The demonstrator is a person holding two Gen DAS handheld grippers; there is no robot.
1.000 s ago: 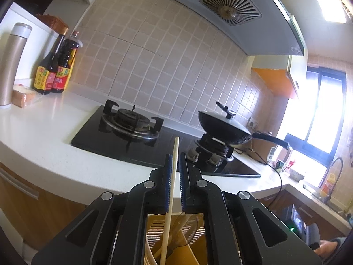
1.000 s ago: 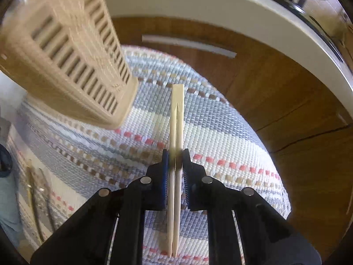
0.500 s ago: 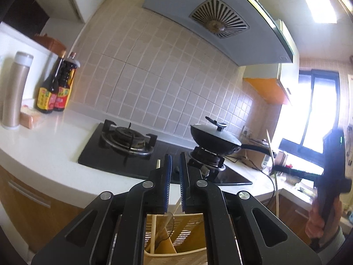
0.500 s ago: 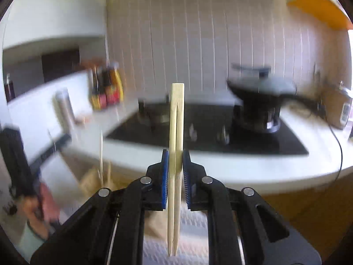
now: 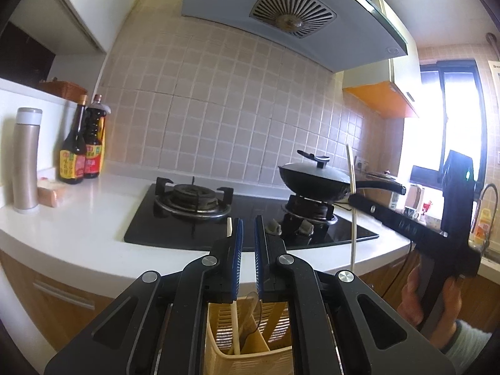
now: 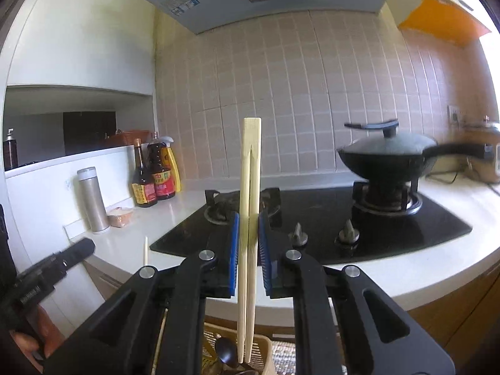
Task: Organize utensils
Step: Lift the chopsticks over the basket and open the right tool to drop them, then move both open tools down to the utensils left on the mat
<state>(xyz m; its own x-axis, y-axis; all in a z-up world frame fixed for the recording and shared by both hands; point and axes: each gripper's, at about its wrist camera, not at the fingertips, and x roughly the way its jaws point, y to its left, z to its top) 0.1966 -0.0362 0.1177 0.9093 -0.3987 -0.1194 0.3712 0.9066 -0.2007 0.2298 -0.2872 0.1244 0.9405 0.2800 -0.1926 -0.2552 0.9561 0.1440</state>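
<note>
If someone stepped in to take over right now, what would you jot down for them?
Right tool: shut on a pair of chopsticks, held upright above the utensil basket.
Left tool: jaws slightly apart, holding nothing, above the same basket.
Done: one chopstick and a spoon stand in the basket.
Left: lower the pair into a compartment and release.

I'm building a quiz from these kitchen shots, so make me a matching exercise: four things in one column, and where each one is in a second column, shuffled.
Things
1. chopstick pair
2. wok
3. sauce bottles
4. spoon

Places
A. in the beige utensil basket
B. on the right-hand burner
C. clamped in the right gripper
D. on the counter beside the steel flask

Pairs: 1-C, 2-B, 3-D, 4-A
</note>
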